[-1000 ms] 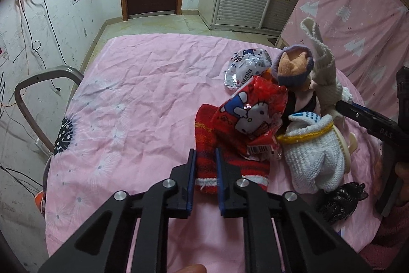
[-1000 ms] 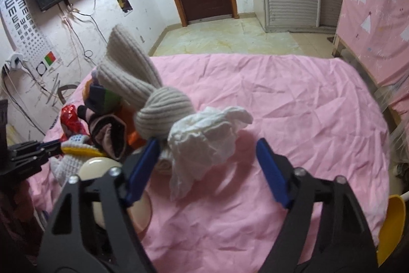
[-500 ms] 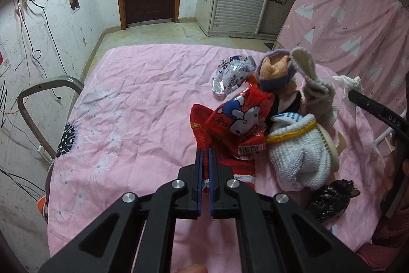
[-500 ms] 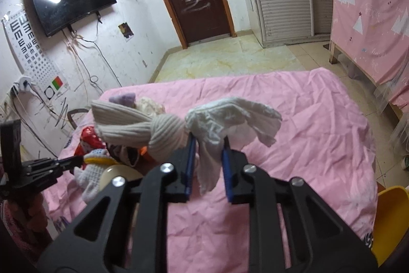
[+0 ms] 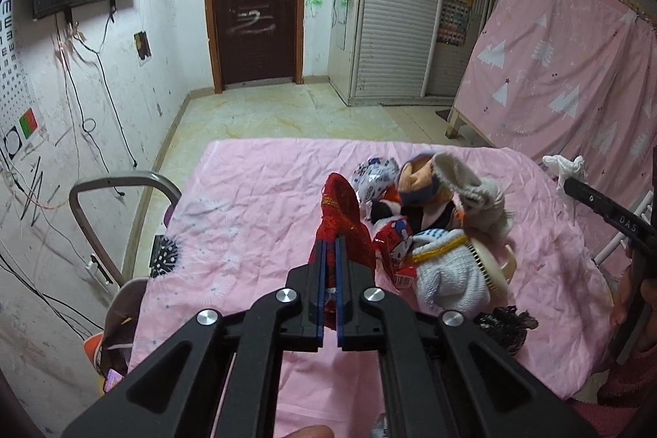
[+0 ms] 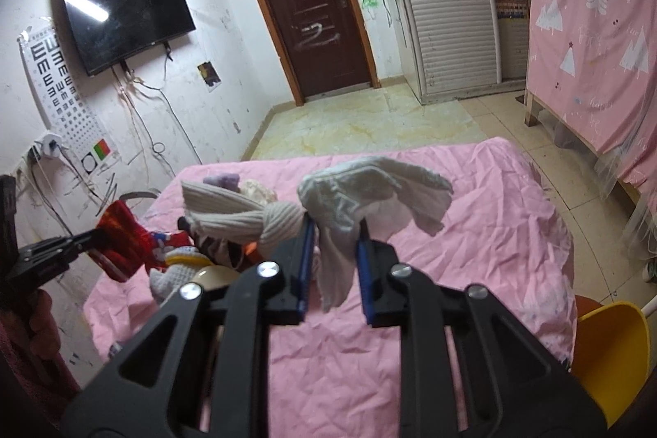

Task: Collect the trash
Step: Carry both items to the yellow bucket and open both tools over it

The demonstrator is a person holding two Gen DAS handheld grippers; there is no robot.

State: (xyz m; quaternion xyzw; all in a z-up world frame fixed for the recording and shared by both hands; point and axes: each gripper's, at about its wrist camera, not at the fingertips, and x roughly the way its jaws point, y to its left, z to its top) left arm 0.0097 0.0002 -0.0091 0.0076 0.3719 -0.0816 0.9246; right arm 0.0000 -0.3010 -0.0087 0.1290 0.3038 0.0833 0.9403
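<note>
L claw (image 5: 329, 248) is clamped on a red sock (image 5: 341, 216), lifted off the pink sheet (image 5: 254, 200) w/ its toe end sticking up. R claw (image 6: 333, 235) is closed on a crumpled white tissue (image 6: 369, 191), held above the sheet, just beside a beige ribbed sock (image 6: 246, 218). Rest of pile sits mid-sheet: Hello Kitty snack wrapper (image 5: 395, 241), silver foil wrapper (image 5: 375, 177), white knit sock (image 5: 449, 276), black crumpled bag (image 5: 507, 325) near the front edge.

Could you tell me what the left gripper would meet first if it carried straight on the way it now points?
Probably the pile beyond the red sock held in the left gripper, likely the silvery printed wrapper; depth is unclear.
</note>
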